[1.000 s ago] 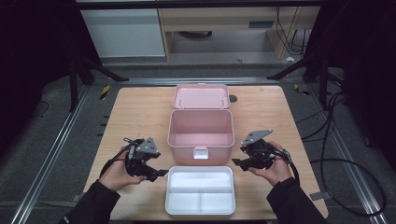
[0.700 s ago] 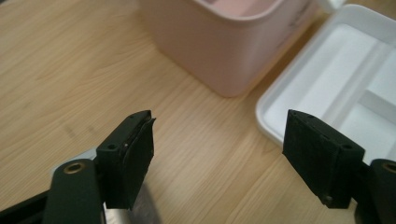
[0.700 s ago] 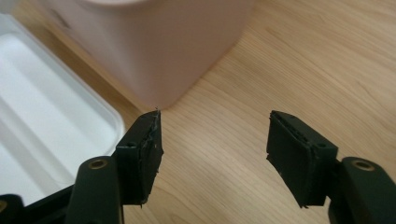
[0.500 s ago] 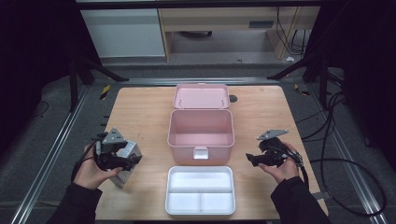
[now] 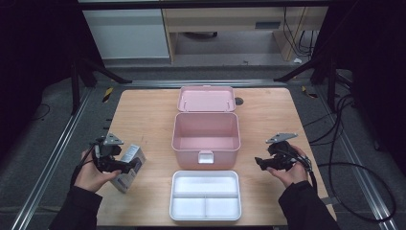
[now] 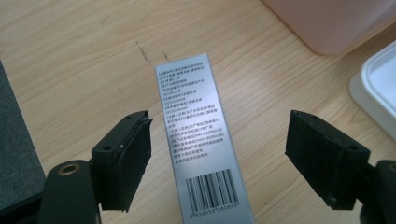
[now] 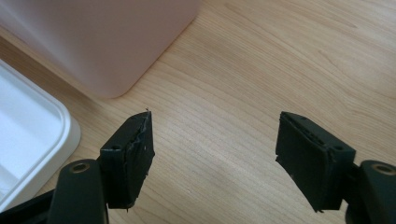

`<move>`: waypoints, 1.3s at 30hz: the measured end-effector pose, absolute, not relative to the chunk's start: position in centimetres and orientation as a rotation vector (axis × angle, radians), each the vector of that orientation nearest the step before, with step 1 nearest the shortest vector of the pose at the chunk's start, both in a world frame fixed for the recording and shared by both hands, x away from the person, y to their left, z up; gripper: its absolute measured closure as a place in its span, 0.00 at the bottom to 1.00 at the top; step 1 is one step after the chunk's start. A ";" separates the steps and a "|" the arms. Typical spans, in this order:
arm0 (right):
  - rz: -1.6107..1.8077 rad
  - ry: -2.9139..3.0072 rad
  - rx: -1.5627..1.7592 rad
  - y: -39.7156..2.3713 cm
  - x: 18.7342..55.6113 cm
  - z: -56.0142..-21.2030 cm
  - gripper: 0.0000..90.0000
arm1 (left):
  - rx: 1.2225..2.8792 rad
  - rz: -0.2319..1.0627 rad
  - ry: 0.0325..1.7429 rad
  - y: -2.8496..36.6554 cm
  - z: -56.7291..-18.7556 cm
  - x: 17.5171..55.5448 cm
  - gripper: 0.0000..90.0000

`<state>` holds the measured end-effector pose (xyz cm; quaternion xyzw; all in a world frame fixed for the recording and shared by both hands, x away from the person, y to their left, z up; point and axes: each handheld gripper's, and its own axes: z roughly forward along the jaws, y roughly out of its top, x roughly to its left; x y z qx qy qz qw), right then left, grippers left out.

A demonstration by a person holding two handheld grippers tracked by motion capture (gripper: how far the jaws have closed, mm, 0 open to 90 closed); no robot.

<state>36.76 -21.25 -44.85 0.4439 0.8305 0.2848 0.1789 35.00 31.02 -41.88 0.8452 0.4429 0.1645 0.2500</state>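
My left gripper (image 6: 217, 158) stands wide open astride the small grey printed carton (image 6: 201, 135), which lies flat on the wooden desk (image 6: 84, 56) between its jaws, touching neither. I would centre, lower, then close across the carton's narrow sides. My right gripper (image 7: 215, 154) is open and empty.

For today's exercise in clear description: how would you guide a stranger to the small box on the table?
Find the open pink case mid-table, then look to its left, toward the near edge. The small box lies by the left gripper, between its open jaws. It alone is grey, with small print and a barcode.
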 end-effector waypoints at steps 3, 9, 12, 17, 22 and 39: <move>0.799 2.349 1.256 -21.3 36.8 -44.9 0.31 | 2.315 0.429 1.226 31.2 -42.5 35.2 0.26; 0.792 2.353 1.256 -21.4 36.9 -45.0 0.31 | 2.363 0.403 1.260 31.3 -43.6 35.5 0.29; 0.787 2.359 1.258 -21.3 36.9 -45.1 0.31 | 2.372 0.389 1.287 31.4 -44.1 35.7 0.32; 0.765 2.377 1.251 -21.1 36.9 -45.3 0.31 | 2.384 0.358 1.325 31.3 -44.6 35.9 0.37; 0.762 2.388 1.241 -21.1 37.0 -45.4 0.31 | 2.390 0.307 1.362 31.4 -45.2 36.3 0.44; 0.745 2.397 1.233 -21.1 36.8 -45.6 0.31 | 2.400 0.282 1.362 31.0 -44.4 36.2 0.62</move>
